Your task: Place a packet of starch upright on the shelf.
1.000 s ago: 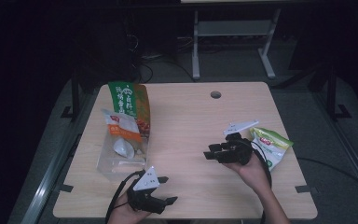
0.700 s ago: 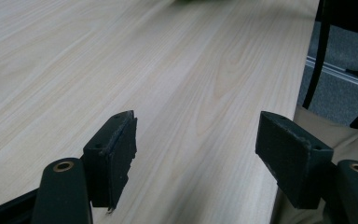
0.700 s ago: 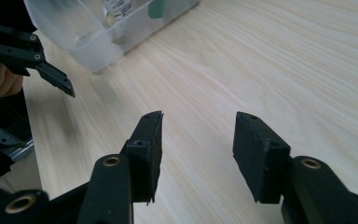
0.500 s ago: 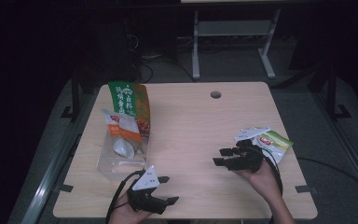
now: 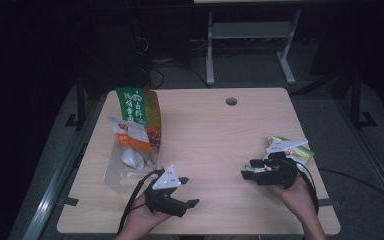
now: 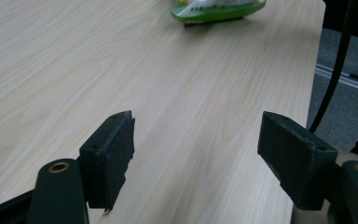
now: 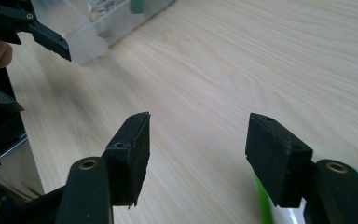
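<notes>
My right gripper (image 5: pixel 252 172) sits at the lower right of the high view, jaws apart with only bare table (image 5: pixel 220 140) between them; they have just been opening. The green snack packet (image 5: pixel 292 149) lies flat just behind that gripper, near the table's right edge. In the left gripper view it shows at the top of the frame (image 6: pixel 216 10), well apart from my left jaws.

I judge the packet light, soft and crinkly, with a slick film that could slide on the wood if I push instead of pinch. It looks thin, so I would take it by an edge or a sealed end, pads closing across the flat of the film, not over the puffed middle.

My left gripper (image 5: pixel 187 204) is at the lower middle of the high view, held low over the table and pointing toward the right of the frame, jaws apart and empty. Left of it stands a clear plastic bag (image 5: pixel 125 167) with packets inside. My right hand (image 5: pixel 292 192) holds its gripper nearly level, pointing toward the left of the frame.
</notes>
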The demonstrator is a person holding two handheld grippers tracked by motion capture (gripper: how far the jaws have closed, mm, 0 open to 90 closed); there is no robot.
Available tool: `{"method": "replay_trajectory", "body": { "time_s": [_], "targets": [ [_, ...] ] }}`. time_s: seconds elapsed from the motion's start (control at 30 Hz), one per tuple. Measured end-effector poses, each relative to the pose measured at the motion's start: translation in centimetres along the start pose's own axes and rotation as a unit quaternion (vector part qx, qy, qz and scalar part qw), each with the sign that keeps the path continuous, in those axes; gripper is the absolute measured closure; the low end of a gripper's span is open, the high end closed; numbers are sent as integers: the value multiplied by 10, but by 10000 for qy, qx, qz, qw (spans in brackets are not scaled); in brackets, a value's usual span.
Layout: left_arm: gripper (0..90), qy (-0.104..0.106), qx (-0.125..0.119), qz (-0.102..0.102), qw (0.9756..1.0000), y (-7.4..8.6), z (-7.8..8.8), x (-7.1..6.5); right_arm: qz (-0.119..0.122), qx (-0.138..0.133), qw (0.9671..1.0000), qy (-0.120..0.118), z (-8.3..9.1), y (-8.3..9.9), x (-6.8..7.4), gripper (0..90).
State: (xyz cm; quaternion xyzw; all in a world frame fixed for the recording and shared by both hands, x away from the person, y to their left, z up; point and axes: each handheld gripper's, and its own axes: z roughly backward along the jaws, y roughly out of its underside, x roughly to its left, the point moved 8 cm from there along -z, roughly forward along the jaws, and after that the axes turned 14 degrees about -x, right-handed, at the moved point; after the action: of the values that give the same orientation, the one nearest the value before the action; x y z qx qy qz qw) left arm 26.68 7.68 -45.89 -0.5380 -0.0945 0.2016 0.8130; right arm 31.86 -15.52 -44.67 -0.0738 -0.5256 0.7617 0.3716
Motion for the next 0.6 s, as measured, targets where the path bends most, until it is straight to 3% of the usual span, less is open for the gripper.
{"method": "replay_trajectory", "body": {
  "time_s": [0.17, 0.4, 0.6],
  "targets": [
    [261, 17, -50, -26, 10000, 5, -7, 0, -118, -38, 9996, 266, 19, 2, -16, 392],
    [260, 84, 137, -12, 9999, 20, -10, 2, -254, -123, 9974, 664, 44, 8, -40, 397],
    [260, 77, 96, -82, 9999, 20, -8, 1, -376, -91, 9949, 928, 57, 13, -51, 413]
  ]
}}
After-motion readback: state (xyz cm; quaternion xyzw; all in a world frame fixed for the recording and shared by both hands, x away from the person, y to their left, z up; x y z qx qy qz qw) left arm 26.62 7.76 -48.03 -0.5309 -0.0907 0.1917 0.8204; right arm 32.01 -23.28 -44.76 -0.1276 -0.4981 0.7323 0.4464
